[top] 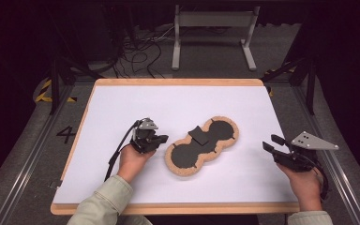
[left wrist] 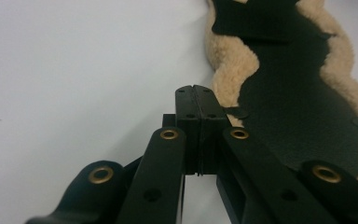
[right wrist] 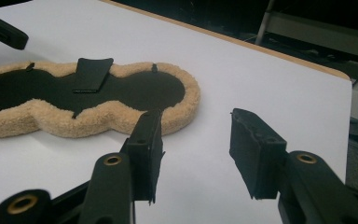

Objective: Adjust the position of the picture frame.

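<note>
risk: left gripper (top: 161,138) fingers pressed together and empty beside the tan fleece, black-faced, peanut-shaped pad (top: 180,165) could shove it; right gripper (top: 273,142) fingers wide apart, empty.

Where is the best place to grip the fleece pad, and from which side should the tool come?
Probably the small black flap near the middle of the fleece pad: it lifts off the surface, while the pad lies flat. The open right tool could come in low from the right.

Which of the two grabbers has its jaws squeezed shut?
The left gripper, beside the fuzzy tan pad. In its own view its two jaws press flat together. The right gripper, out near the table's right edge, has its jaws apart with a clear gap between them.
</note>
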Available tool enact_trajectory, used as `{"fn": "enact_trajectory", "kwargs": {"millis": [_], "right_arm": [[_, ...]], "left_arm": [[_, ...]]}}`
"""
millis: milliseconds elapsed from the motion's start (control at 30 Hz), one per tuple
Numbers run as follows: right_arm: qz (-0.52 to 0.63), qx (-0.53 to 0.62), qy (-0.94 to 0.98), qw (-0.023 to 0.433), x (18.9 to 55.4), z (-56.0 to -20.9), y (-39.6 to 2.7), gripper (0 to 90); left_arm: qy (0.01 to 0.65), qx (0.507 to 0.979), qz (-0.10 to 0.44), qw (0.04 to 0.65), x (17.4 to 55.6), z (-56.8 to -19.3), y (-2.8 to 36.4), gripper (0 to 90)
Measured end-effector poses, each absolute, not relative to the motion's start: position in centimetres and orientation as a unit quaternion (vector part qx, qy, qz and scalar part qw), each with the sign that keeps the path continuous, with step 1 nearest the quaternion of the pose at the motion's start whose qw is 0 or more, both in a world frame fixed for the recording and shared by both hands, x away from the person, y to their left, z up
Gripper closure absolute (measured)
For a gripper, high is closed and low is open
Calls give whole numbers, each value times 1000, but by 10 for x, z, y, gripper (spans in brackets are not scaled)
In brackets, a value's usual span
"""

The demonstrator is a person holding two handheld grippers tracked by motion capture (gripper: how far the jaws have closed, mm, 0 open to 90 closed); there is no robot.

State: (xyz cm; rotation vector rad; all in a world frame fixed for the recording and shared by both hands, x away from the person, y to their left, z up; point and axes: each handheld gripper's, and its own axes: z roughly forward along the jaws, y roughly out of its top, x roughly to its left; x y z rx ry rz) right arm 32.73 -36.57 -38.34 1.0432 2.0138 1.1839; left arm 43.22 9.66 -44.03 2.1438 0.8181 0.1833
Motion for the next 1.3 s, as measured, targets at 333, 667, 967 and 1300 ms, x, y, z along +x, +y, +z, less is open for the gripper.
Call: {"fn": "enact_trajectory", "kwargs": {"millis": [333, 667, 967, 1300], "right_arm": [[442, 390, 757, 282, 328, -385, -364, 514], [443, 388, 760, 275, 331, -385, -361, 516], [444, 387, 763, 266, 334, -385, -358, 515], [427, 404, 767, 257, 336, -386, -355, 572]], "left_arm": [[315, 874, 43, 368, 435, -453, 87, 897], [288, 885, -20, 365, 424, -453, 75, 899], [236, 900, -71, 360, 402, -454, 43, 899], [185, 910, -79, 364, 381, -457, 9, 897]]}}
